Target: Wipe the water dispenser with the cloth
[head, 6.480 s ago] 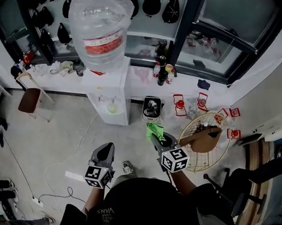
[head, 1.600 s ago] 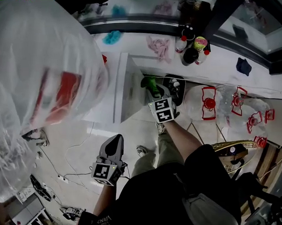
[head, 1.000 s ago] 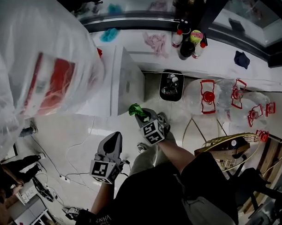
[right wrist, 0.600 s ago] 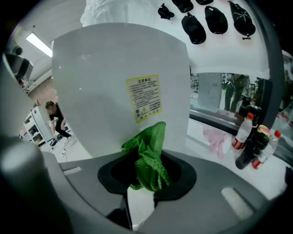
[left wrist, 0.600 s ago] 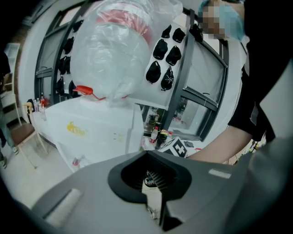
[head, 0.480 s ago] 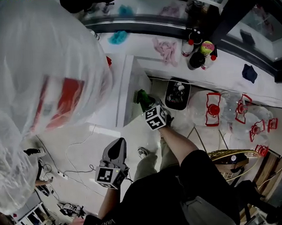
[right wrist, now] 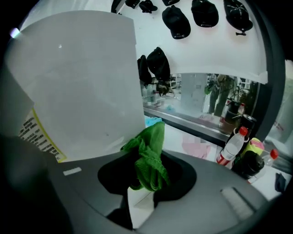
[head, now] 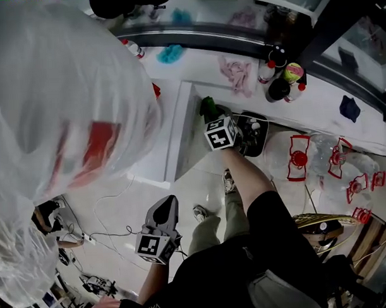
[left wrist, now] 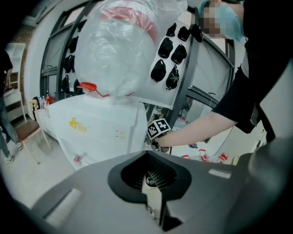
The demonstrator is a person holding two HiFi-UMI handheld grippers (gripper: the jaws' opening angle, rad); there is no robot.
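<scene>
Cloth [right wrist: 149, 160] is pinched tight in the jaws of the right gripper [right wrist: 144, 183], just beside the far white side of the water dispenser [right wrist: 78, 77], so pressing it flat and sliding slowly looks best, while the left gripper [left wrist: 153, 183] hangs near, jaws pressed together on nothing.

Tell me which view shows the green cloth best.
Right gripper view: the green cloth is large and sharp, clamped in its jaws. Head view shows only a small tip; left gripper view shows none.
</scene>
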